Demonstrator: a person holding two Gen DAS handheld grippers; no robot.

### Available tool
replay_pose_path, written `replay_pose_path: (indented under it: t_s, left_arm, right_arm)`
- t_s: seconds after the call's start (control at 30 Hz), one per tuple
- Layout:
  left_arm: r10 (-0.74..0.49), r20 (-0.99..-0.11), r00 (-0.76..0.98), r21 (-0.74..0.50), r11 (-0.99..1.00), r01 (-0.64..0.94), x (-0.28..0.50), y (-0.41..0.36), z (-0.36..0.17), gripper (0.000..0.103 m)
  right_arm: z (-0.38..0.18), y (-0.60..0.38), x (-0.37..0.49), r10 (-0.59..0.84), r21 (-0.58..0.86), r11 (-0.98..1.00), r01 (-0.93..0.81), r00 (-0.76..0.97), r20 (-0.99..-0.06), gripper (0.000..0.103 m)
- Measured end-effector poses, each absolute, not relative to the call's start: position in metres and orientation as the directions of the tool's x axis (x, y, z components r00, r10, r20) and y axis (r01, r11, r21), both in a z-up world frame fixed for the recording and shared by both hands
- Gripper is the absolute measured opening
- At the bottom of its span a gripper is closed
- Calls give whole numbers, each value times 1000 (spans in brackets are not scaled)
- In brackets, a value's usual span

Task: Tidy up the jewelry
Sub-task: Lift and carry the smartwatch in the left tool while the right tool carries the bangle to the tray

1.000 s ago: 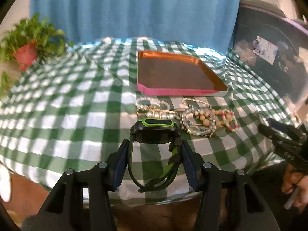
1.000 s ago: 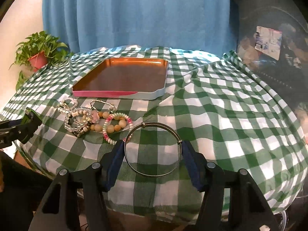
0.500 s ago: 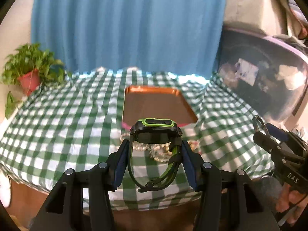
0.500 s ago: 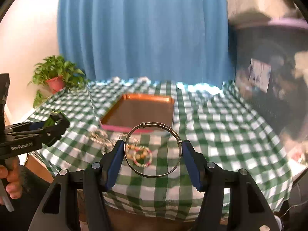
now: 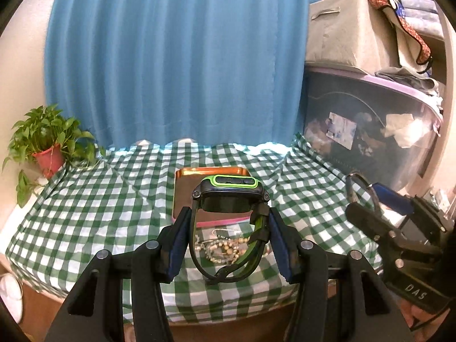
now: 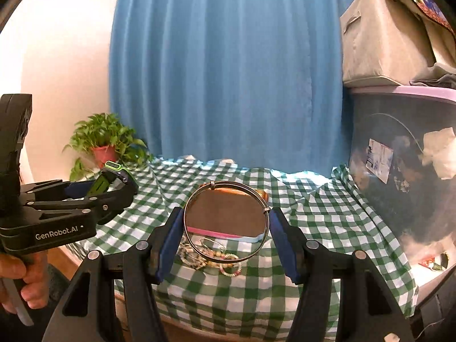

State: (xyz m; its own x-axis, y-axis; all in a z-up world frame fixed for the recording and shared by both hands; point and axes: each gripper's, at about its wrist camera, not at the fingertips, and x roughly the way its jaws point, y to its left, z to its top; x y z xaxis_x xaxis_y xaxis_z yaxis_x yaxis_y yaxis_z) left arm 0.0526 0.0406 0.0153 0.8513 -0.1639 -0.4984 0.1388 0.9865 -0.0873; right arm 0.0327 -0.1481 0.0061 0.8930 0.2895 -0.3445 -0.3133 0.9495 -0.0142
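Step in hand: transfer w/ both items raised above the tabletop [image 5: 85,199]. Left tool [image 5: 228,245] clamps the watch [image 5: 229,192]; right tool [image 6: 226,236] clamps the bangle [image 6: 226,223]. Next: lower both into the tray [image 6: 225,216], approx. centred, then release. Remaining bracelets [image 6: 211,259] lie just before the tray; count unclear.

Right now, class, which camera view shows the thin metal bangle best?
The right wrist view: the metal bangle faces the camera as a full ring, clamped between the right gripper pads. The left wrist view shows it only edge-on at the far right, partly hidden by that gripper.
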Motion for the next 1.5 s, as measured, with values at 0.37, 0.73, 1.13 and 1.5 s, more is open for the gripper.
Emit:
replay_pose_path:
  t_s: [0.37, 0.73, 1.13, 1.5]
  left_arm:
    - [-164, -534, 829, -137, 985, 106, 138, 66, -15, 53]
    - [-95, -599, 795, -128, 991, 21, 243, 75, -70, 54]
    - [-81, -703, 706, -97, 995, 18, 330, 69, -146, 54]
    - [-35, -787, 616, -40, 999, 5, 361, 65, -187, 54]
  right_arm:
    - [-14, -120, 104, 308, -1, 942, -336, 864, -399, 57]
    - [-69, -100, 213, 333, 54, 934, -353, 807, -489, 57]
    - [-136, -88, 311, 313, 81, 939, -334, 734, -603, 57]
    - [-184, -76, 349, 286, 84, 941, -326, 641, -712, 57]
